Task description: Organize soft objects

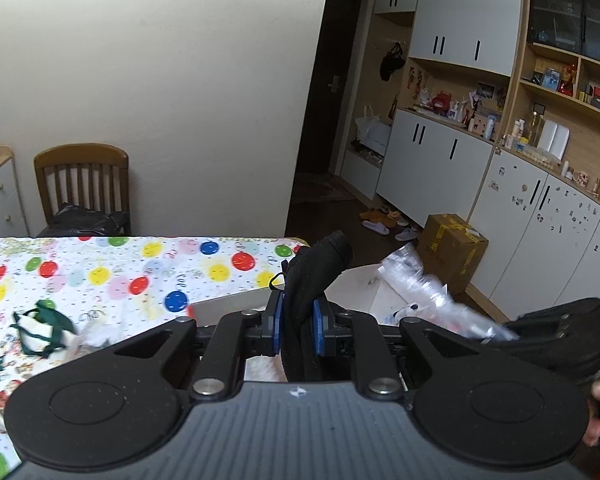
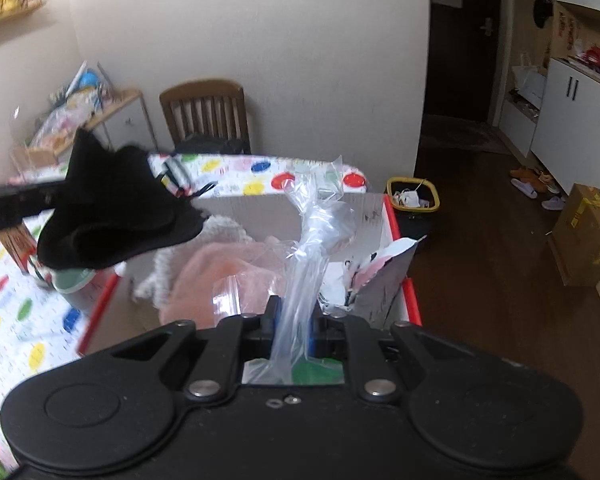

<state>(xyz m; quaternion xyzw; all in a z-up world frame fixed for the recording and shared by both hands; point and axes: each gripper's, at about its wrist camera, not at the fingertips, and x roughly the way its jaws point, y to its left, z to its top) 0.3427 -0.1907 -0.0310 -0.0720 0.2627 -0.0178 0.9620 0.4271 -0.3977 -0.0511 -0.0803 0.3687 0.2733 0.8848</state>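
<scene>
The left gripper (image 1: 297,322) is clamped on a black fabric item (image 1: 314,276), which sticks up between its blue pads above the desk's (image 1: 100,276) far right corner. The right gripper (image 2: 293,326) is clamped on a clear plastic bag (image 2: 312,232), held over an open red-edged box (image 2: 392,216) at the desk's right edge. Inside the box lie a pink fluffy item (image 2: 216,276) and a white fuzzy one (image 2: 160,268). A green-trimmed cloth piece (image 1: 40,326) rests near the desk's left edge on the balloon-print cover.
</scene>
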